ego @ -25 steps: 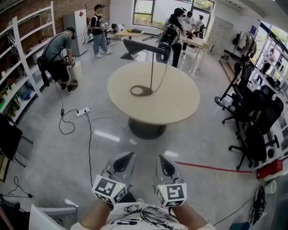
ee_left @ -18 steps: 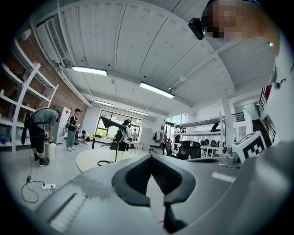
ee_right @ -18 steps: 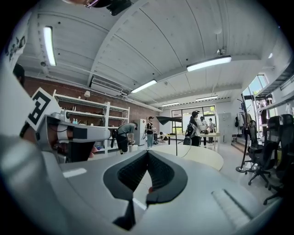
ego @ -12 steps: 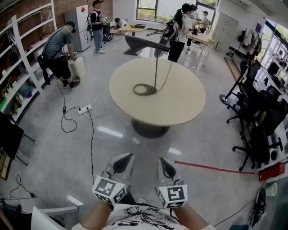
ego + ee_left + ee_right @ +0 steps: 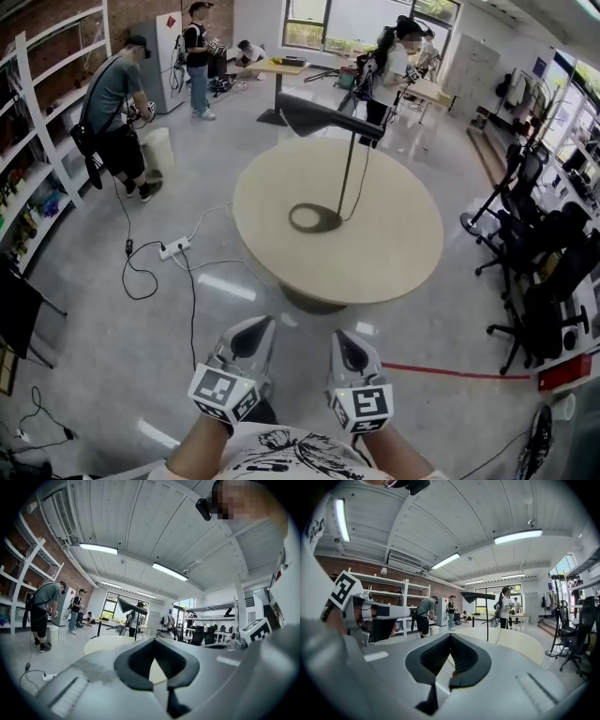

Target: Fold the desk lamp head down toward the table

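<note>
A black desk lamp stands on the round beige table (image 5: pixel 394 253). Its ring base (image 5: pixel 315 218) lies flat, a thin pole (image 5: pixel 349 178) rises from it, and the long head (image 5: pixel 323 117) sticks out level to the left, high above the tabletop. My left gripper (image 5: pixel 267 323) and right gripper (image 5: pixel 336 334) hang side by side over the floor, well short of the table, both shut and empty. The left gripper view shows the lamp head (image 5: pixel 131 606) far off beyond the closed tips. The right gripper view shows the lamp head (image 5: pixel 478 596) over the table (image 5: pixel 520 641).
A power strip with cables (image 5: pixel 173 248) lies on the floor to the table's left. Black office chairs (image 5: pixel 544 272) crowd the right side, with a red floor line (image 5: pixel 450 372) before them. Shelves (image 5: pixel 37 141) line the left wall. Several people stand at the back.
The table and lamp have come nearer and shifted a little right in the head view. Both grippers stay shut in the same pose.
</note>
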The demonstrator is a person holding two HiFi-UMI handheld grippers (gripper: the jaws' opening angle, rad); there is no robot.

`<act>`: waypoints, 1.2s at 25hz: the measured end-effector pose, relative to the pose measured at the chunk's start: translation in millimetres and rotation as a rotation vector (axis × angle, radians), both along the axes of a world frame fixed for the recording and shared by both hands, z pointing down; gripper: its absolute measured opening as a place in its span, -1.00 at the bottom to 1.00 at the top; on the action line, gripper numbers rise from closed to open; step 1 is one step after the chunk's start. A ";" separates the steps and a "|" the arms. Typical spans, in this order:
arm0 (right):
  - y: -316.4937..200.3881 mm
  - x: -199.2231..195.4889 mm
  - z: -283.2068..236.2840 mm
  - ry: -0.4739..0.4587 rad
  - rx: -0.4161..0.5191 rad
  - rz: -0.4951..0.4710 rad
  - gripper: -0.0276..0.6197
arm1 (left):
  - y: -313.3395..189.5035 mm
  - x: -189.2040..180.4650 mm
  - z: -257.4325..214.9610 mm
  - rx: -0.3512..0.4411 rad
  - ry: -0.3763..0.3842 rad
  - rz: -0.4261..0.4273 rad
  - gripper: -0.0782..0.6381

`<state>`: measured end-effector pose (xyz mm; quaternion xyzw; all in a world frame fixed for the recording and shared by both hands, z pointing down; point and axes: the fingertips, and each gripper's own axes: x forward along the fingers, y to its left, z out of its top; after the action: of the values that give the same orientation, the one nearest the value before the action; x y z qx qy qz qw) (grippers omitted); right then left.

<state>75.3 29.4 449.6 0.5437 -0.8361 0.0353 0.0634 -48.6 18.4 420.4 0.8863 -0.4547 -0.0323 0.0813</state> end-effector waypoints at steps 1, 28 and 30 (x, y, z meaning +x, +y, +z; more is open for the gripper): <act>-15.1 -7.9 -1.9 0.001 0.003 0.004 -0.89 | -15.4 -9.1 -3.4 0.009 -0.004 0.006 -0.76; -279.5 -3.7 -6.2 0.004 -0.004 0.102 -0.89 | -278.0 -24.4 -11.7 -0.022 -0.013 0.030 -0.77; -305.3 5.9 -14.2 0.002 0.011 0.070 -0.89 | -301.4 -13.2 -23.4 0.006 -0.013 0.016 -0.77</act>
<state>81.1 -275.8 435.4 0.5732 -0.8166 0.0322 0.0597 -61.8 -283.1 397.0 0.8904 -0.4480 -0.0271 0.0757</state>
